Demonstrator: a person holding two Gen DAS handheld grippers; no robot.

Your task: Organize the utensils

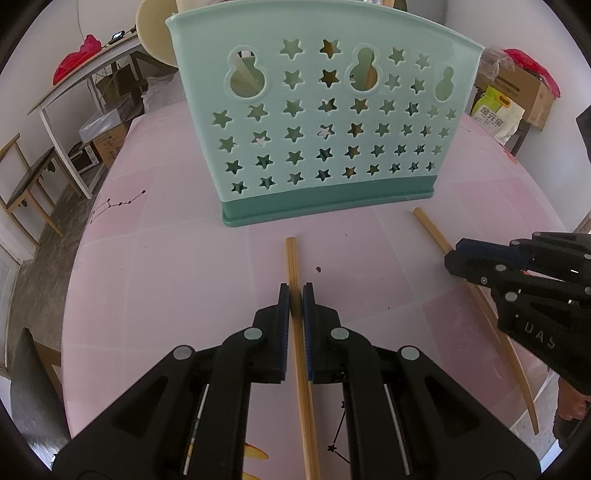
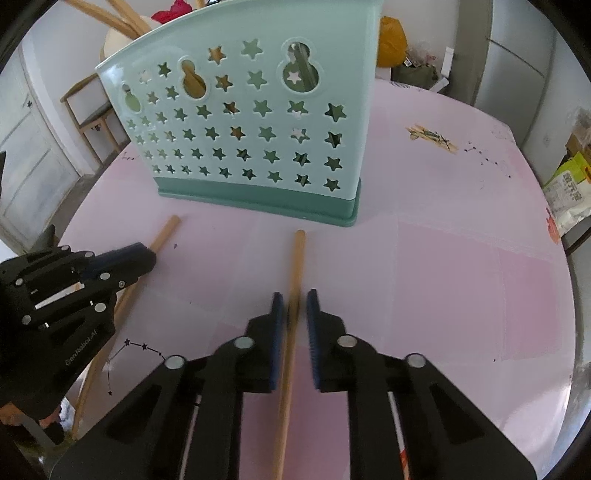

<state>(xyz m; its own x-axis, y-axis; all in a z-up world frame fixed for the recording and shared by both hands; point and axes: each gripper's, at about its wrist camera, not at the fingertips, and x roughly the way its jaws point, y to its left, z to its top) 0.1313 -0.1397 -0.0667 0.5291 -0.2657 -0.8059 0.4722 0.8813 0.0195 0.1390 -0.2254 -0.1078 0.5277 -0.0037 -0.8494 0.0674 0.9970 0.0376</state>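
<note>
Between our left gripper's (image 1: 296,295) tight fingers sits one chopstick (image 1: 295,266); our right gripper (image 2: 295,301) stands narrowly apart around another chopstick (image 2: 297,258), touch unclear.

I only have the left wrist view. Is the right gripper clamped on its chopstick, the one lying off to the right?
Observer: Not clamped. The right gripper straddles the smooth chopstick, and a gap shows beside its right pad.
Operator: Is anything sticking out of the holder's top? My view cuts it off.
Observer: Yes, wooden sticks rise above the green holder near its left end.
Operator: What's on the table past the holder's right side?
Observer: A yellowish printed patch lies flat there, apart from the holder.
</note>
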